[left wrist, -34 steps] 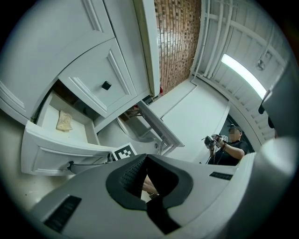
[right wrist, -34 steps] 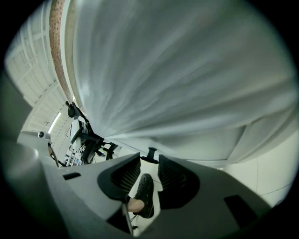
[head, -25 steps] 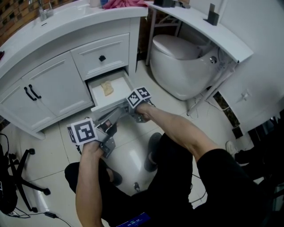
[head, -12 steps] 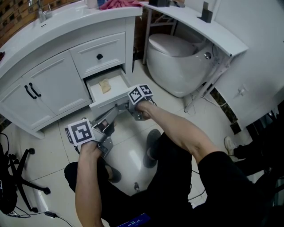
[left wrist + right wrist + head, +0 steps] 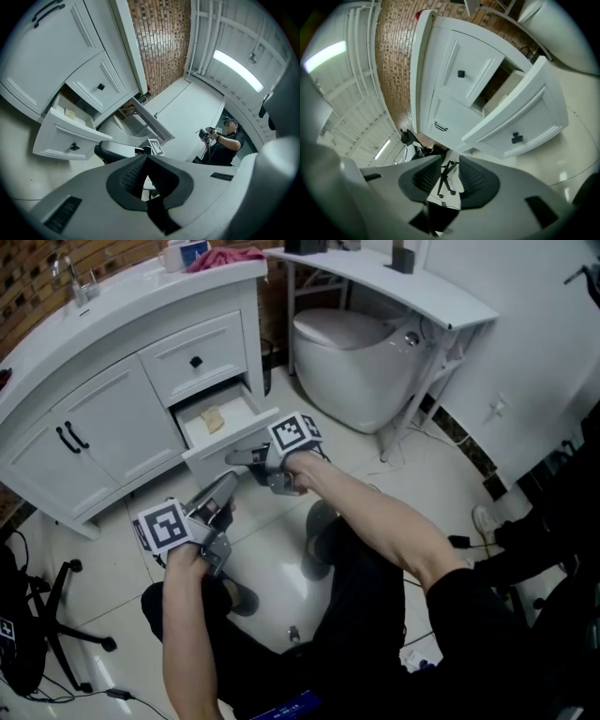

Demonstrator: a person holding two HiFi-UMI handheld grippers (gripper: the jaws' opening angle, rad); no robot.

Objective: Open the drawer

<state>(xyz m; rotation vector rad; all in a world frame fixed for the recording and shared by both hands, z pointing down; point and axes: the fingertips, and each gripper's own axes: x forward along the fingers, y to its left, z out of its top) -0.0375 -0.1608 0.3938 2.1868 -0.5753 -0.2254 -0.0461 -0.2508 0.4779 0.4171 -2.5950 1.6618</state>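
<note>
drawer (image 5: pixel 223 448) out (lump (image 5: pixel 213 418) inside) | right gripper (image 5: pixel 233 457) — jaws together

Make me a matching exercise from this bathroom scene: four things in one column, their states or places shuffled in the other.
Things
1. lower drawer
2. upper drawer
3. cloth
4. toilet

States or places
a. pink, lying on the countertop
b. lid down
c. pulled out
d. pushed in

Pairs: 1-c, 2-d, 3-a, 4-b
</note>
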